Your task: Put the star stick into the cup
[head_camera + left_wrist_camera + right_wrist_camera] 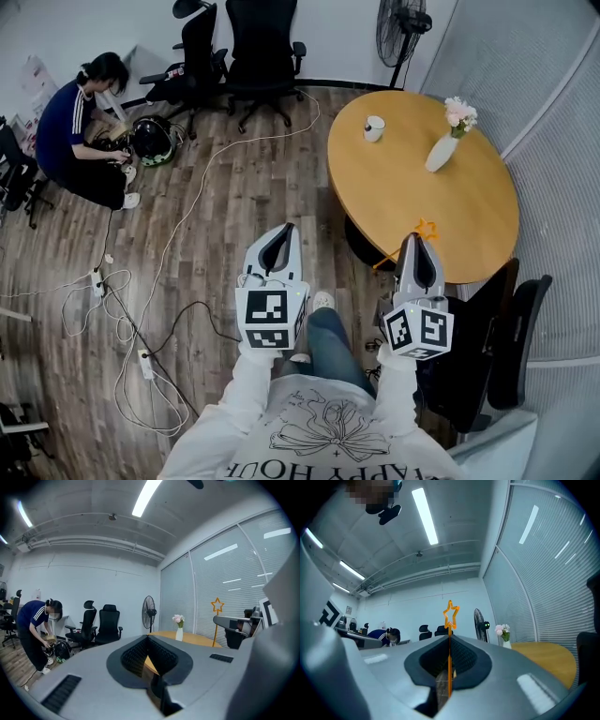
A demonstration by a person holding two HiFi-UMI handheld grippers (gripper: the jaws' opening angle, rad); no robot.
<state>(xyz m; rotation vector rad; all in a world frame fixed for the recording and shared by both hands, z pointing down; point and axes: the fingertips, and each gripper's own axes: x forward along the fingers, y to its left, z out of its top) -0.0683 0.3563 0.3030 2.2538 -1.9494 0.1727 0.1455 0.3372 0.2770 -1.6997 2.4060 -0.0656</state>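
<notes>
Up front, the right gripper [418, 246] was held out ahead of the person's torso, jaws aimed away from the body toward a round wooden table [469, 206]. Its 2 jaws were pressed together on the thin orange star stick [449, 653]. Seen from that gripper, the stick's long axis ran upright across the jaws, star end on top. From the head view, the star sat at the table's near edge. The left gripper [281, 232] was held level beside it, over the floor, jaws closed with nothing between them. The cup [374, 127] stood well apart on the table's far side, near a white vase [441, 152] of flowers.
</notes>
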